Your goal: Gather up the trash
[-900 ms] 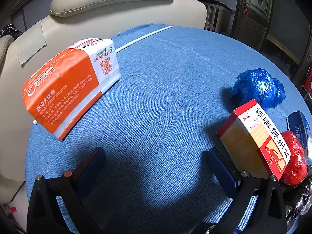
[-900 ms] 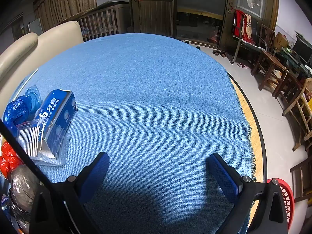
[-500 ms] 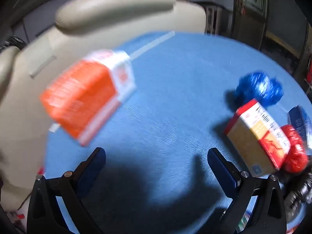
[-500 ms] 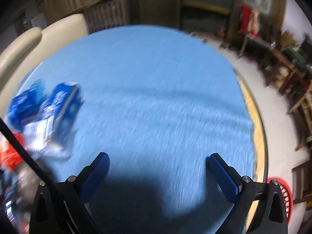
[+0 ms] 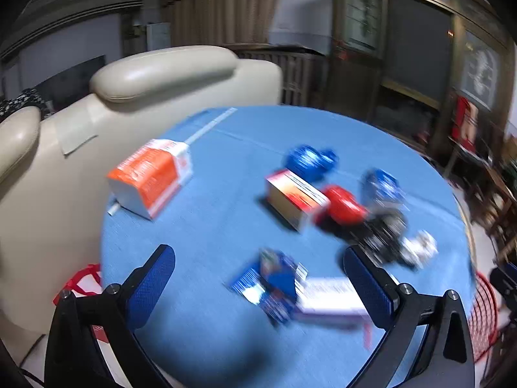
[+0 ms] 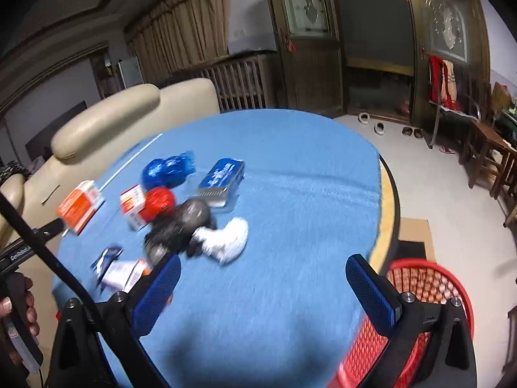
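Note:
Trash lies scattered on the round blue-covered table [image 5: 226,232]: an orange-and-white pack [image 5: 150,177], a red-and-yellow box [image 5: 292,199], a blue crumpled bag [image 5: 310,161], a red wad [image 5: 344,205], a dark crumpled bag [image 6: 179,226], white crumpled paper [image 6: 226,237], a blue box [image 6: 221,176] and flat blue-white packets [image 5: 281,287]. My left gripper [image 5: 258,286] hangs open above the near packets, holding nothing. My right gripper [image 6: 263,287] is open over bare cloth at the table's near right. Both views are blurred.
A red mesh basket [image 6: 420,294] stands on the floor beside the table's right edge. A cream sofa [image 5: 145,87] backs the table's left side. A thin white stick [image 5: 210,126] lies at the far edge. A hand [image 6: 19,307] holds the other gripper at left.
Both grippers have pulled back and risen from the table, so much more of the table, the trash pile and the room shows. Jaws stay wide apart.

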